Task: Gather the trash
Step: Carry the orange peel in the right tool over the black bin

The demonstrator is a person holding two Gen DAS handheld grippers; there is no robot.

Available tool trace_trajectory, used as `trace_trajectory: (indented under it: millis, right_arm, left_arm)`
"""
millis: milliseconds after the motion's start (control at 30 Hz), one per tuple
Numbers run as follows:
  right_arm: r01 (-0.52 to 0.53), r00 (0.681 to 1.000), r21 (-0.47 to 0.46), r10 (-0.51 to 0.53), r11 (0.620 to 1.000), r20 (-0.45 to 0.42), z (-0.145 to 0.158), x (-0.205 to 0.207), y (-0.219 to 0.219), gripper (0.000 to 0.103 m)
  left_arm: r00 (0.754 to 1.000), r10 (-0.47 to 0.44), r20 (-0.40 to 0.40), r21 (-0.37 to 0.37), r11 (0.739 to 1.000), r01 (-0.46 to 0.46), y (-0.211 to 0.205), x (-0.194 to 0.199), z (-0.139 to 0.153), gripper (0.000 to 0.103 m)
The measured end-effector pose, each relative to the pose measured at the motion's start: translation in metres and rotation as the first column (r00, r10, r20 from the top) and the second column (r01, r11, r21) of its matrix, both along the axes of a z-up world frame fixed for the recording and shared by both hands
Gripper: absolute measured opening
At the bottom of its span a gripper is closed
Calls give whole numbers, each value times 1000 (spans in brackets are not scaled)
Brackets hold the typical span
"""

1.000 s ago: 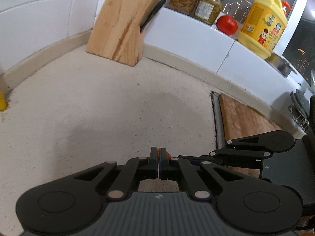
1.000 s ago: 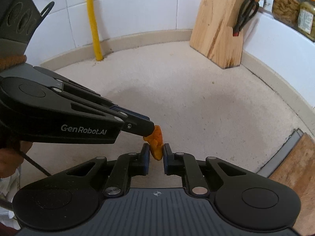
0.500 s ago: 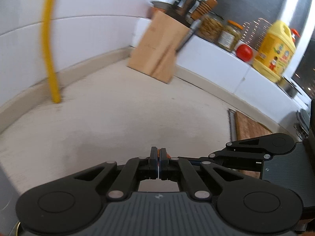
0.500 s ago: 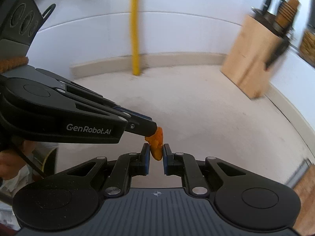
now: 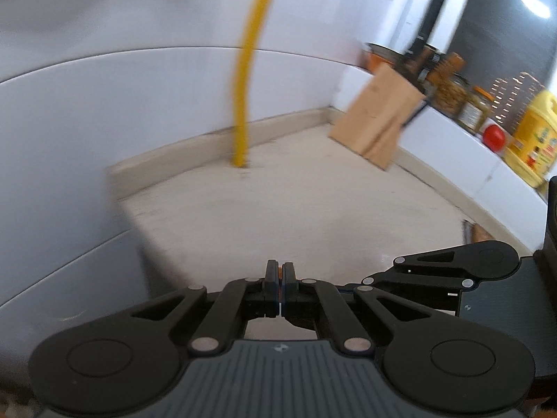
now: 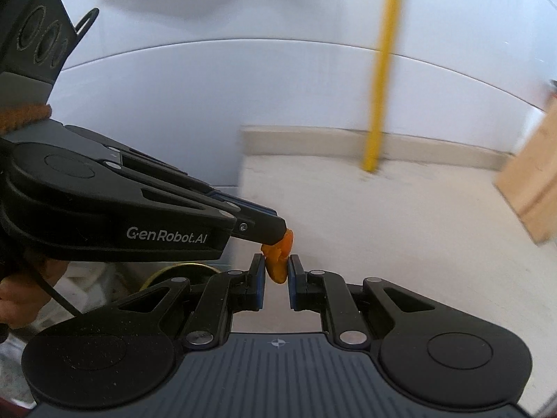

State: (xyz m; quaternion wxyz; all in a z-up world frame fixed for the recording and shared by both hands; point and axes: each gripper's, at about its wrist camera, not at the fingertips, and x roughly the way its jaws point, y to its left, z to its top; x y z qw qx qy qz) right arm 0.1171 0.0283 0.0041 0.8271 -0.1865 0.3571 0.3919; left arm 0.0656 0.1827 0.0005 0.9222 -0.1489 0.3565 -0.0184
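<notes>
At the left of the right wrist's view the left gripper [image 6: 278,235] reaches in with its jaws pinched tight on the upper end of an orange scrap [image 6: 277,261], probably a bit of peel, though the blur makes that a guess; the right gripper [image 6: 276,271] has its narrow-set jaws closed on the lower part of the same scrap, so the piece hangs between the two tools above the pale countertop [image 6: 383,230], held from both ends, it seems, so that it cannot drop while being carried; below the left gripper, off the counter's edge, a round rim [image 6: 181,268] shows, perhaps a bin, which would explain the heading; further right stands the yellow pipe [image 6: 379,87] against the white tiled wall [image 6: 209,87], and at the far right the wooden knife block [image 6: 532,191]. Against a second ago, both grips are unchanged, but the pair has swung leftward together: the knife block has slid to the edge, the counter's end has come into sight, and the background is now smeared.
</notes>
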Motion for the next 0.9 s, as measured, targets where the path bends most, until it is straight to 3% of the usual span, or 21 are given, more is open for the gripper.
trace_trajectory:
  millis: [400, 900]
  right_arm:
    - [-158, 987, 19, 159, 987, -33, -10, -38, 63, 18]
    - [-168, 985, 1, 167, 986, -49, -19, -54, 84, 18]
  left_arm:
    - [991, 130, -12, 10, 991, -130, 38, -51, -5, 0]
    - [986, 164, -42, 25, 986, -163, 56, -68, -20, 0]
